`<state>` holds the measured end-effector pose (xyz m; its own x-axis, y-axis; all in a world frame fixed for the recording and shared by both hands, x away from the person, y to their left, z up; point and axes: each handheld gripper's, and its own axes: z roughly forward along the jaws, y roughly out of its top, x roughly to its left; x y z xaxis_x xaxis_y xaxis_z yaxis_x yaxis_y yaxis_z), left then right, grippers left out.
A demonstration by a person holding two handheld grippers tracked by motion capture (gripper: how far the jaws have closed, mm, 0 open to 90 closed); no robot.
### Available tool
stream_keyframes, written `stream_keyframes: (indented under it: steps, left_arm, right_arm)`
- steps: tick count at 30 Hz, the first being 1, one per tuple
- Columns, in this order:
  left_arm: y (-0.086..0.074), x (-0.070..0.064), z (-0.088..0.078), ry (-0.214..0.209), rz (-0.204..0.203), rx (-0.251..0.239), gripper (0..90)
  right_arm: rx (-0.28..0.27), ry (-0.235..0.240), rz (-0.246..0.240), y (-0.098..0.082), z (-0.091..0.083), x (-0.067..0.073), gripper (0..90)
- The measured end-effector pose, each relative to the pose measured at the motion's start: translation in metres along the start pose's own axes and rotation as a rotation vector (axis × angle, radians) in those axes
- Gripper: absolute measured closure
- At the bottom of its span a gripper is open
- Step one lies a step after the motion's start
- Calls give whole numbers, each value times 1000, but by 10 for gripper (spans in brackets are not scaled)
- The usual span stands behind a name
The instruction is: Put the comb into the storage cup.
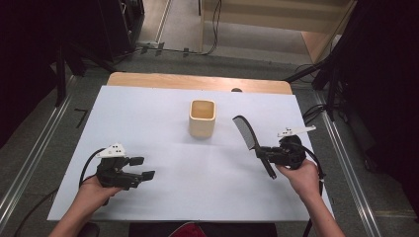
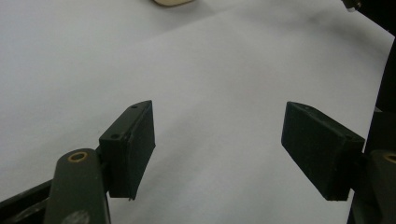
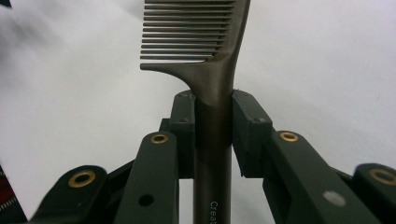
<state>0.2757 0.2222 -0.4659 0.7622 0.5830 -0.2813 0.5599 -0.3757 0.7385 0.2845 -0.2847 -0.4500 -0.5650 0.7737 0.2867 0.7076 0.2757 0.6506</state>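
The right gripper (image 1: 263,154) is clamped on a dark comb (image 1: 245,131); in the right gripper view its pads press both sides of the handle just below the teeth, and the comb (image 3: 212,60) runs up between the jaws with its teeth pointing to that picture's left. From above, the comb slants over the worktop near its right edge, toothed end toward the far side, handle end poking out toward the near edge, past the right hand (image 1: 300,177). The left gripper (image 1: 142,168) sits low near the near-left corner, jaws spread wide with nothing between them; the left gripper view shows only bare white sheet between its pads (image 2: 133,149). A cream square cup (image 1: 202,118) stands upright, open end up, around the middle of the worktop toward the far edge, well apart from both grippers, the comb's tip nearer to it than anything else. The worktop (image 1: 163,197) is a white sheet over a wooden top, whose bare strip shows along the far edge. Around it lie grey floor, metal rails at left and right, cables, and dark stands at the sides. Whether the comb touches the sheet cannot be told. The comb's top is cut off in the right gripper view, and lettering on the handle is cut short at the bottom edge.
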Motion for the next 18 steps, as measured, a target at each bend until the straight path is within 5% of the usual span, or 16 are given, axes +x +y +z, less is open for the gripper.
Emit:
stream_keyframes:
  steps: [8,18]
  left_arm:
    - [0,0,0,-2,0,-3,273]
    - [0,0,0,0,-2,-6,273]
  right_arm:
    - [-46,4,-13,1,-1,6,701]
    - [-166,37,1,2,-7,15,701]
